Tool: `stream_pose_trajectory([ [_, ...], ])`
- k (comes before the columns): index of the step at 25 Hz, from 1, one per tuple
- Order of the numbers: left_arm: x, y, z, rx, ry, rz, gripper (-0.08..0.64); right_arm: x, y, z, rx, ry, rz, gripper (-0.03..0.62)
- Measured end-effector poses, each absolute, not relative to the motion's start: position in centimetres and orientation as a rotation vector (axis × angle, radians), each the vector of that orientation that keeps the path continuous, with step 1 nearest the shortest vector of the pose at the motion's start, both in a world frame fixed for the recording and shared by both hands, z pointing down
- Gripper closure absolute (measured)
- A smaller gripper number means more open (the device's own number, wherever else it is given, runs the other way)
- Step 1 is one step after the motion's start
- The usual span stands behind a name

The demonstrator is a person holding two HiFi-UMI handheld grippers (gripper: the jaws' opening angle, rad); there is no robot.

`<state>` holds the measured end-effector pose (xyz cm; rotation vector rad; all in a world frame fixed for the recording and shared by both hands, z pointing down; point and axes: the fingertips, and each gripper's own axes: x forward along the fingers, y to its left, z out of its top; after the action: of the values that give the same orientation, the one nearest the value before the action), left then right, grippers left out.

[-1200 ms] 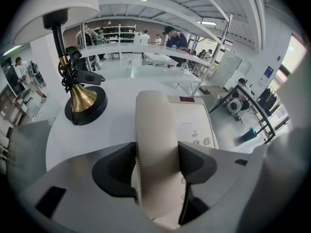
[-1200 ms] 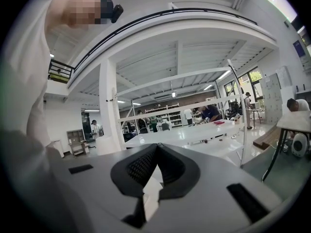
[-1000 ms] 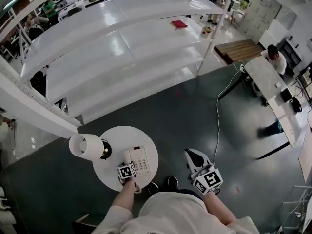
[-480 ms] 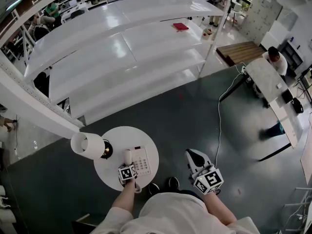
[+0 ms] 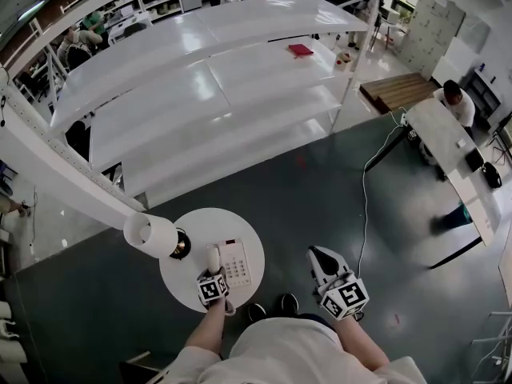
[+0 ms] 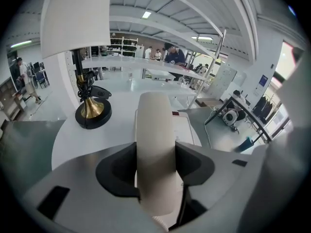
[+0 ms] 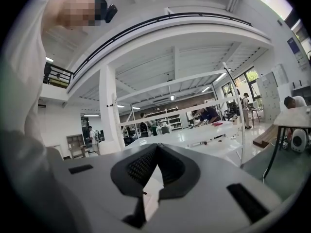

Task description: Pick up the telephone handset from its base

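The left gripper [image 6: 155, 165] has just drawn its jaws in, and they now clamp the telephone handset [image 6: 155, 130] across its middle, dark pads pressed to both flanks. In the head view the left gripper [image 5: 214, 273] sits over the near-left part of the round white counter [image 5: 186, 282]. It seems a touch higher against the telephone base [image 5: 236, 263] than a second ago, though the camera has shifted too. From the left gripper view the handset's far end seems to stand above the base [image 6: 188, 128] rather than lying in its cradle. So I judge the lift has begun, but whether the handset is fully clear I cannot tell.

The handset is a smooth, matte, cream plastic bar with a rounded end. A ribbed coil of cord [image 6: 160, 223] shows at its near end. The base is a flat white slab with a small red mark near its far edge. Left of it stands a table lamp [image 6: 92, 111] with a brass foot on a black disc and a pale drum shade.

The right gripper [image 5: 319, 255] hangs off the counter to the right, over the dark floor. Its jaws [image 7: 155, 147] meet at the tips with nothing between them.
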<state>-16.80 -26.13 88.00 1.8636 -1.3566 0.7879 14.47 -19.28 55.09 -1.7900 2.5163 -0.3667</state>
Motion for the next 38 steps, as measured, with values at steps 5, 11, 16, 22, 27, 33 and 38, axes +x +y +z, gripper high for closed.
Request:
stream_pose_trajectory([
  [5, -16.7, -25.2, 86.1, 1.907, -1.360, 0.693, 0.338, 14.1, -18.4, 54.9, -1.769, 2.514, -0.368, 0.583],
  [11, -17.4, -24.1, 83.4, 1.945, -1.379, 0.590, 0.337, 13.3, -17.4, 54.3, -1.740, 2.520, -0.354, 0.583],
  [16, -17.8, -23.0, 81.0, 1.983, -1.384, 0.512, 0.337, 12.4, -16.5, 54.0, -1.728, 2.525, -0.353, 0.583],
  [22, -17.9, -22.1, 77.5, 2.045, -1.391, 0.379, 0.338, 11.5, -15.9, 53.8, -1.699, 2.531, -0.342, 0.583],
  [27, -17.9, -21.5, 74.1, 2.089, -1.383, 0.263, 0.337, 10.9, -15.7, 53.5, -1.684, 2.529, -0.333, 0.583],
  [33, -17.2, -21.5, 69.4, 2.164, -1.351, 0.121, 0.338, 10.4, -15.5, 53.2, -1.675, 2.524, -0.328, 0.583],
  [38, -17.4, -21.4, 66.4, 2.226, -1.339, 0.052, 0.338, 9.8, -15.4, 53.0, -1.669, 2.520, -0.327, 0.583],
])
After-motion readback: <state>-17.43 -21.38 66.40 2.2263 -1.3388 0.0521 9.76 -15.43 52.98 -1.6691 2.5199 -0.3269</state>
